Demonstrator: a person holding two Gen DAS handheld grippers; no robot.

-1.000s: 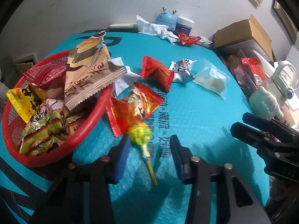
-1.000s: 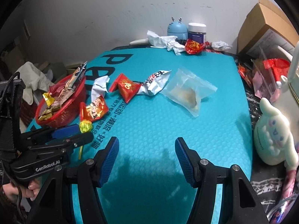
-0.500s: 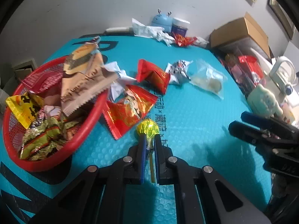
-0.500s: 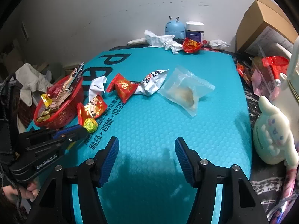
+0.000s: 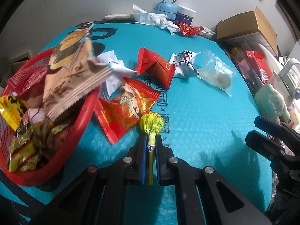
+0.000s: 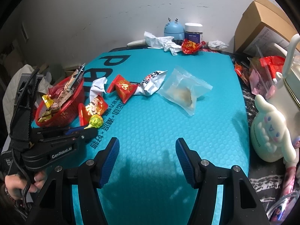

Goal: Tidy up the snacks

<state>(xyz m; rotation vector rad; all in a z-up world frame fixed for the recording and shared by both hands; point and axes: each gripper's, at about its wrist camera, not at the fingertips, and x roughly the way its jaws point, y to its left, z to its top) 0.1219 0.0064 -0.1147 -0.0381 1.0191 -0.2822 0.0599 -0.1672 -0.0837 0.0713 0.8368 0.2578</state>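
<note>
With its jaws drawn narrow around the wrapped neck and yellow stick of the lollipop (image 5: 151, 125), the left gripper (image 5: 150, 142) has a hold on the next snack to be sorted. The candy's yellow-green head pokes out just past the fingertips, touching or nearly touching the edge of the red foil packet (image 5: 126, 107) at about eleven o'clock from it. Whether the stick has left the teal mat (image 5: 196, 112) cannot be told from either view. The step in hand looks like the pick-up of the lollipop, with the grip just made.

The red basket (image 5: 88, 110), already heaped with packets, sits at about nine to ten o'clock from the left gripper, close by. The next move probably calls for a lift clear of the foil packet, a short carry leftward over the basket rim, and a release above the pile.

The right gripper (image 6: 147, 160) hangs with its jaws wide and nothing between them, above bare mat. Further loose snacks lie toward its twelve o'clock: a red pouch (image 6: 123, 88), a white wrapper (image 6: 152, 82) and a clear zip bag (image 6: 184, 91).
</note>
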